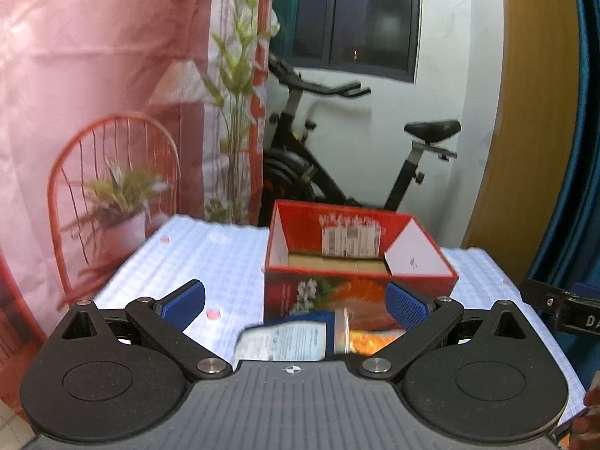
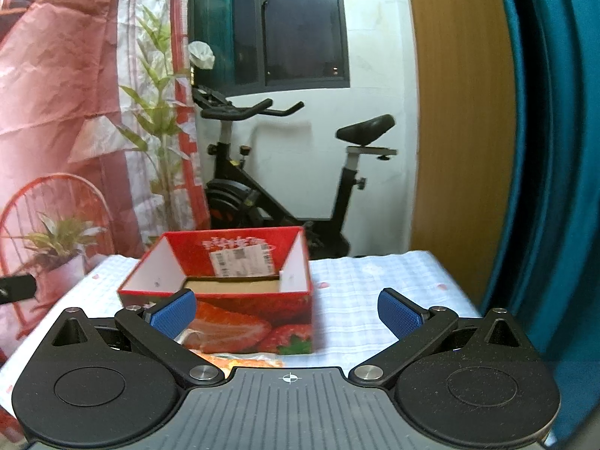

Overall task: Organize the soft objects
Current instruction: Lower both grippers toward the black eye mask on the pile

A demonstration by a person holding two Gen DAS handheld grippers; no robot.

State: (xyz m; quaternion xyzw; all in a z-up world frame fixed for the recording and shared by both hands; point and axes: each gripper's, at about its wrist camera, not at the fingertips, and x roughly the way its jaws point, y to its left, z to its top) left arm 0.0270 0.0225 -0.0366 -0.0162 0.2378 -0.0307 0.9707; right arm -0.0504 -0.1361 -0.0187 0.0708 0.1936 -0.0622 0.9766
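An open red cardboard box (image 1: pixel 360 288) with fruit and flower print stands on the white checked tablecloth (image 1: pixel 210 258); it also shows in the right wrist view (image 2: pixel 240 315). Its inside looks empty. A soft snack packet (image 1: pixel 300 337), blue and white with an orange end, lies on the cloth in front of the box, between and below my left gripper's fingers. My left gripper (image 1: pixel 296 305) is open above it. My right gripper (image 2: pixel 287 313) is open and empty in front of the box; the packet's orange end (image 2: pixel 243 360) peeks out below it.
A black exercise bike (image 2: pixel 270 195) stands behind the table by the window. A red wire chair with a potted plant (image 1: pixel 120 202) is at the left. A wooden door (image 2: pixel 461 131) and a blue curtain (image 2: pixel 555 150) are at the right. The other gripper's edge (image 1: pixel 562 307) shows at the right.
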